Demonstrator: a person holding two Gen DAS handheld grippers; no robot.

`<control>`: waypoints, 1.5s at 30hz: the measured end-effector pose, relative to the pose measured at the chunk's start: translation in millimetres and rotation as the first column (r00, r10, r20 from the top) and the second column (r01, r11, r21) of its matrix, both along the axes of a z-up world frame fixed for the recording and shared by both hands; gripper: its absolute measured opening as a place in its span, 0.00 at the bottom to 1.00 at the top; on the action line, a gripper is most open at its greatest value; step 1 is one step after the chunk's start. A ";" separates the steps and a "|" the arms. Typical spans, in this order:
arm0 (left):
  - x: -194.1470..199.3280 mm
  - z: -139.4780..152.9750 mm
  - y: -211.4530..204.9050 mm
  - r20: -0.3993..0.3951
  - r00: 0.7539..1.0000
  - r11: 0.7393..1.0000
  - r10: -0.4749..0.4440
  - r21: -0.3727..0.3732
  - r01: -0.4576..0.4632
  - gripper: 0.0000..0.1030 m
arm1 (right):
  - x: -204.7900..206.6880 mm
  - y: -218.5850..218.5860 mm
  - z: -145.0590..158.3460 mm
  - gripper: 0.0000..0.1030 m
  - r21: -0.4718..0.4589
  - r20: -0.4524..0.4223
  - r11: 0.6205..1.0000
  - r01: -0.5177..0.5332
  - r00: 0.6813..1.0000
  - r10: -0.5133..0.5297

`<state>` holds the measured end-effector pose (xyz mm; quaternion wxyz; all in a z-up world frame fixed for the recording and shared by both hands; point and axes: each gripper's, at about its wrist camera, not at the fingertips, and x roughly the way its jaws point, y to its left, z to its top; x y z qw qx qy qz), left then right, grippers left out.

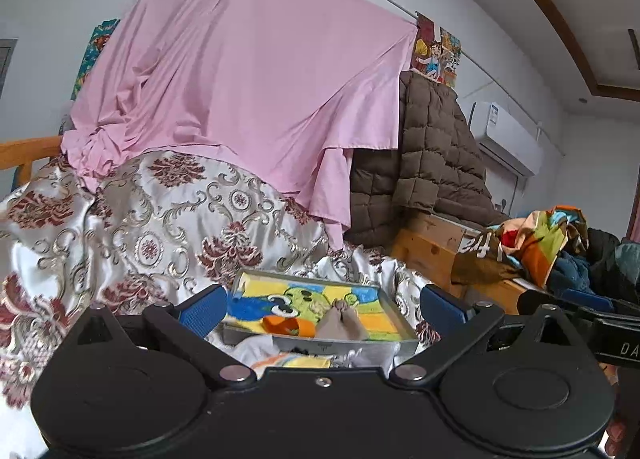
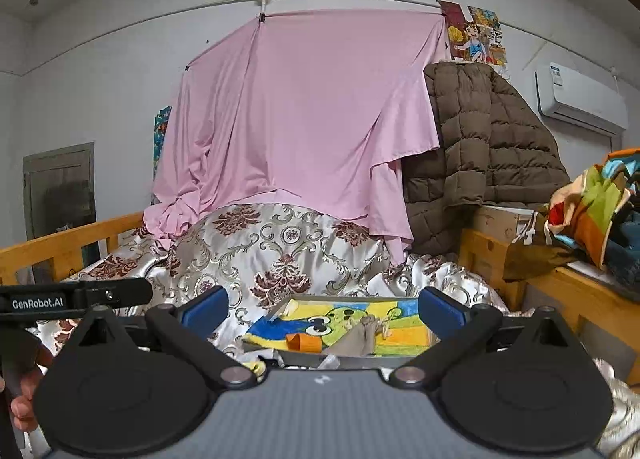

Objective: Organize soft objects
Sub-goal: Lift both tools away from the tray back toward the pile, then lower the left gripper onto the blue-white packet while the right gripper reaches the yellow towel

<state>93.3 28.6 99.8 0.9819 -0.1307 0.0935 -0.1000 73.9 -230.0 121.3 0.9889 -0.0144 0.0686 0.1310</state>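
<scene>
A grey metal tray [image 1: 394, 309] [image 2: 344, 361] lies on the patterned satin bedspread [image 1: 160, 219] [image 2: 272, 255]. In it a bright cartoon towel [image 1: 276, 293] [image 2: 400, 329] is spread flat, with a small grey cloth pouch [image 1: 344, 323] [image 2: 360, 339] and an orange cloth piece [image 1: 288, 326] [image 2: 304, 342] on top. My left gripper [image 1: 324, 309] stands open just short of the tray, nothing between its blue pads [image 1: 202, 313]. My right gripper [image 2: 324, 309] is also open and empty, framing the tray. More light cloth [image 1: 260, 351] lies in front of the tray.
A pink sheet [image 1: 248, 71] [image 2: 304, 111] hangs from a wall line behind the bed. A brown quilted coat [image 1: 436, 155] [image 2: 480, 147] is piled at the right. Colourful clothes [image 1: 548, 243] [image 2: 600, 203] sit on the wooden bed frame [image 1: 424, 255] [image 2: 560, 287]. The other gripper [image 2: 76, 297] shows at the left.
</scene>
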 end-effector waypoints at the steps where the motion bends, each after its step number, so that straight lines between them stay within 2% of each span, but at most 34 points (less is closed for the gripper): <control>1: -4.1 -2.8 0.8 0.000 1.000 1.000 0.003 0.003 -0.003 0.99 | -3.7 1.4 -2.3 1.00 0.003 -0.003 1.000 -0.002 1.000 0.002; 5: -20.7 -14.4 1.3 -0.005 1.000 0.999 0.010 0.039 -0.009 0.99 | -16.2 6.6 -14.5 1.00 0.013 -0.019 1.000 0.005 1.000 -0.005; 12: -34.7 -39.6 7.5 -0.065 0.998 0.997 0.013 0.077 -0.008 0.99 | -26.5 15.2 -40.0 1.00 0.012 -0.064 1.000 0.016 0.998 -0.015; 17: -40.1 -58.8 13.5 -0.113 0.993 0.994 0.025 0.108 -0.013 0.99 | -27.9 18.8 -60.3 1.00 0.014 -0.114 1.000 0.023 0.993 -0.021; 25: -39.0 -74.2 18.0 -0.178 0.982 0.991 0.057 0.131 -0.033 0.99 | -23.7 17.9 -85.9 1.00 0.005 -0.181 0.999 0.034 0.983 -0.032; 38: -26.9 -94.5 16.4 -0.312 0.943 0.980 0.118 0.189 -0.060 0.99 | -11.1 19.5 -114.3 1.00 -0.019 -0.262 1.000 0.020 0.965 -0.024; 45: -24.7 -99.3 19.4 -0.351 0.925 0.979 0.144 0.186 -0.082 0.99 | -4.0 24.5 -123.8 1.00 -0.029 -0.300 1.000 -0.005 0.954 -0.003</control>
